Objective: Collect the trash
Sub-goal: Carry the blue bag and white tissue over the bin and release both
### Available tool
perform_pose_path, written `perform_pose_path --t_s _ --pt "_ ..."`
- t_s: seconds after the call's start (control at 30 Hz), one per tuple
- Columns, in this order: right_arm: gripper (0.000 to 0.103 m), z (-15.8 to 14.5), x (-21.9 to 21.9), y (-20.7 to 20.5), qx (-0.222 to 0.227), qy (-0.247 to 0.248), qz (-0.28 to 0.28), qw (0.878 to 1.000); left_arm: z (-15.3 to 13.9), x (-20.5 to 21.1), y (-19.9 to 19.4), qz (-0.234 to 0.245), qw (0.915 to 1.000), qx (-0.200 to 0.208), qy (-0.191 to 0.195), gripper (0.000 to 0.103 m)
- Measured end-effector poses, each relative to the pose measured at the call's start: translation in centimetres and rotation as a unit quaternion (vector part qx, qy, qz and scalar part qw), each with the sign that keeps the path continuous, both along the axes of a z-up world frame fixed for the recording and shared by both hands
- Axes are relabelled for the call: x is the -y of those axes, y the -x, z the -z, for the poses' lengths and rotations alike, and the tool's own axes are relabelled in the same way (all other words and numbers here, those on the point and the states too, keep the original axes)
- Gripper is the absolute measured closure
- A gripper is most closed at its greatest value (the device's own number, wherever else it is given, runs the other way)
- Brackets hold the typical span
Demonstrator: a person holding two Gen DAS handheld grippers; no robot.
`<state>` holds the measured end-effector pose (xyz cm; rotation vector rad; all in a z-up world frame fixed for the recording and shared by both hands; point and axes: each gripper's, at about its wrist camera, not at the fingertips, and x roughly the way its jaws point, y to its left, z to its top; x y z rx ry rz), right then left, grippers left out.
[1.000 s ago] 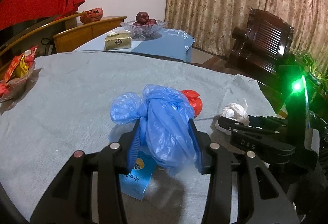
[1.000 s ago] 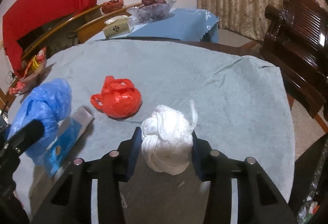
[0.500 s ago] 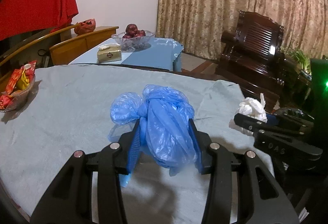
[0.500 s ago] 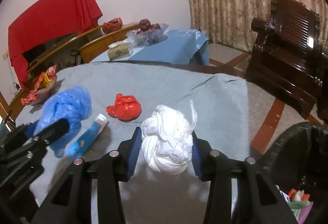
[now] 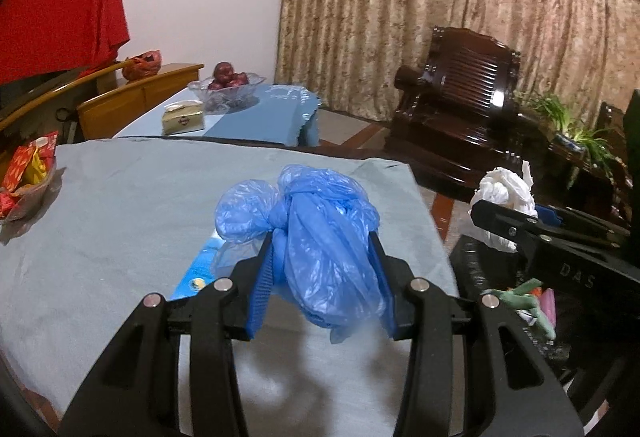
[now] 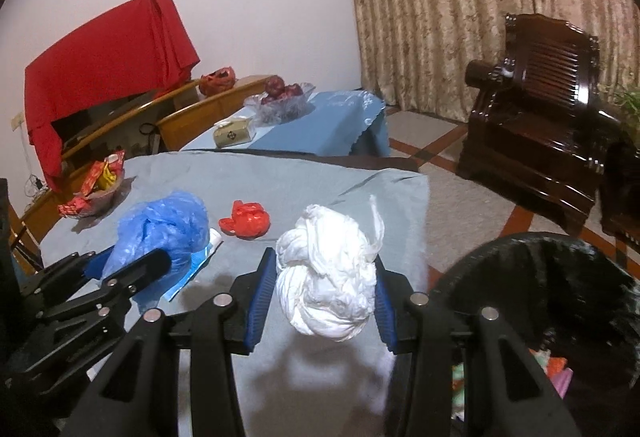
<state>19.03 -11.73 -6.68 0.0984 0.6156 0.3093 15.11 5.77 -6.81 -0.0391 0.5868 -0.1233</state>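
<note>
Left tongs (image 5: pixel 322 273) are pinching a knotted blue plastic bag (image 5: pixel 320 237), held clear above the near edge of the worktop (image 5: pixel 120 205). Right tongs (image 6: pixel 326 293) are pinching a wadded white plastic bag (image 6: pixel 330 277), held over the worktop's right edge, beside the black-lined bin (image 6: pixel 560 277) on the floor at near right.

Risks, as judged:
- Both loads are slick, loosely bunched film. Either could slide out of the blue pads before it is over the bin mouth and drop on the floor.
- The two tools are near each other at the bin, and a clash could knock a bag loose.
- A red bag (image 6: pixel 246 223) and a blue tube (image 6: pixel 196 265) lie on the worktop uncollected.

View differences:
- The right wrist view shows the red bag and the bin's open mouth.
- The left wrist view hides the red bag behind the blue bag and shows only a sliver of the bin with rubbish in it, but it shows the white bag side-on in the right tongs.
</note>
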Motion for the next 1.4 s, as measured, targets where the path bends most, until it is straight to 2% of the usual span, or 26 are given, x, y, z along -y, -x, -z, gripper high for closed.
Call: perform_pose_path --t_s 0.37,0.73,1.27,1.4 --pt "0.059 -1.0 7.0 3.9 0.014 0.003 0.065 0.998 -1.2 6.3 1.0 0.061 0.998 0.013 0.003 0.06" --pt "0.059 -0.9 13.8 6.5 0.018 0.014 0.131 0.991 -0.8 13.9 0.7 0.142 0.9898 0.014 0.003 0.06" --pt "0.059 1.0 20.5 6.6 -0.001 0.029 0.184 0.983 1.6 22.4 -2.1 0.212 0.9772 -0.006 0.005 0.06" --pt "0.055 1.9 21.4 6.0 -0.009 0.033 0.19 0.981 2.1 23.8 -3.2 0.221 0.9753 -0.011 0.004 0.059"
